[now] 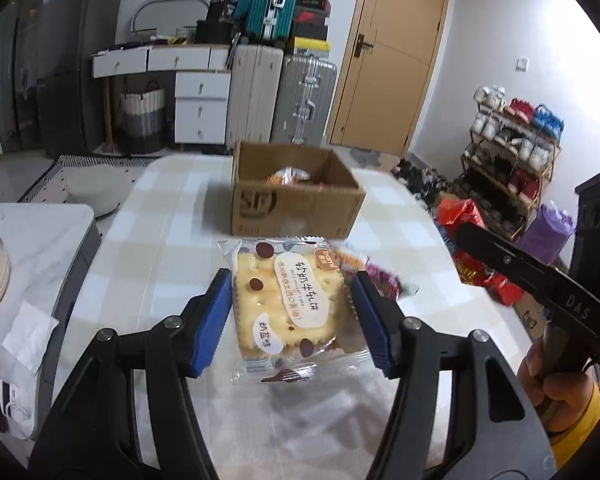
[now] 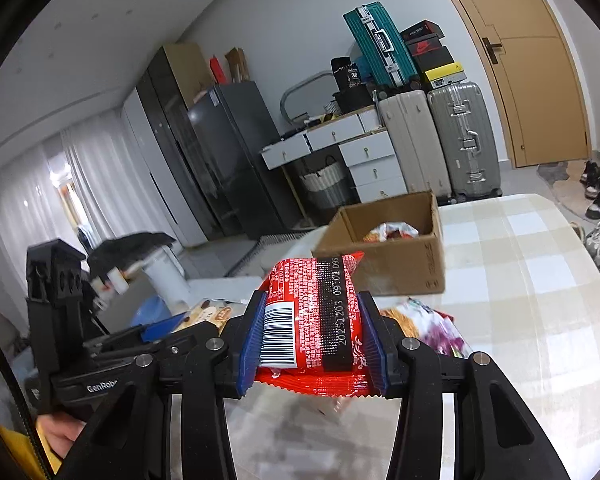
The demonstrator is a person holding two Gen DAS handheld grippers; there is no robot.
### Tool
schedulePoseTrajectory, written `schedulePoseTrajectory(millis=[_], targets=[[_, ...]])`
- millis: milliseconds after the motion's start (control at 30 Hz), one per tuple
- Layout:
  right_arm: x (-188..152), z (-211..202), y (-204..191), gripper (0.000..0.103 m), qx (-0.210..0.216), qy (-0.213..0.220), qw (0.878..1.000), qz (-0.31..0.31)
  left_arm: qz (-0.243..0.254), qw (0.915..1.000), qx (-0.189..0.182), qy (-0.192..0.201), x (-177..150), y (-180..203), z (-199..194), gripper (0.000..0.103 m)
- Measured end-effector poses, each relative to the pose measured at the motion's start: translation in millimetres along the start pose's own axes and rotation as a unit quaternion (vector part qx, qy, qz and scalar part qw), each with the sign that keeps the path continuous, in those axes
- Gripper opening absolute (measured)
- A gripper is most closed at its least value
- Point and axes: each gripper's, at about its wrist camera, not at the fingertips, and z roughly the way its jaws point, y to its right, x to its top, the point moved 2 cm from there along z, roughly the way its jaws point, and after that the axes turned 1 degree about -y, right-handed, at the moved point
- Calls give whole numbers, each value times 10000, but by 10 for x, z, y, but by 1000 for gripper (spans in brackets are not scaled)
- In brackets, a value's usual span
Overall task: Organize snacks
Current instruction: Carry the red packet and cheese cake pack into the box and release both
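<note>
My left gripper (image 1: 290, 316) is shut on a clear-wrapped cracker packet (image 1: 290, 300), yellow with brown dots, held above the checked tablecloth (image 1: 168, 240). Beyond it stands an open cardboard box (image 1: 296, 200) with a few snack packets inside. My right gripper (image 2: 312, 340) is shut on a red snack packet (image 2: 316, 312) with a barcode, lifted off the table. The same cardboard box (image 2: 396, 264) sits ahead of it. Loose snack packets (image 2: 424, 324) lie on the cloth under the red one. The right gripper's body (image 1: 540, 280) shows at the right edge of the left wrist view.
A white side table (image 1: 32, 256) with bowls stands left of the table. Suitcases (image 1: 284, 96), a drawer unit (image 1: 200, 108) and a dark fridge (image 1: 60, 60) line the far wall. A shoe rack (image 1: 512, 152) and red bags (image 1: 460, 216) stand at the right.
</note>
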Motion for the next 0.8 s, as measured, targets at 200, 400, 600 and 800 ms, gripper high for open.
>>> schedulePoseTrajectory(millis=[200, 400, 600, 800], targets=[[152, -3, -24, 45, 43, 27, 10000, -9, -24, 9998, -154, 149, 202, 65, -97, 58], [266, 6, -45, 45, 163, 34, 9999, -15, -60, 9997, -212, 142, 336, 48, -67, 58], [470, 38, -53, 45, 188, 70, 9997, -157, 3, 9993, -203, 299, 543, 78, -88, 58], [747, 57, -96, 45, 256, 155, 9990, -343, -5, 9987, -280, 417, 800, 100, -79, 58]])
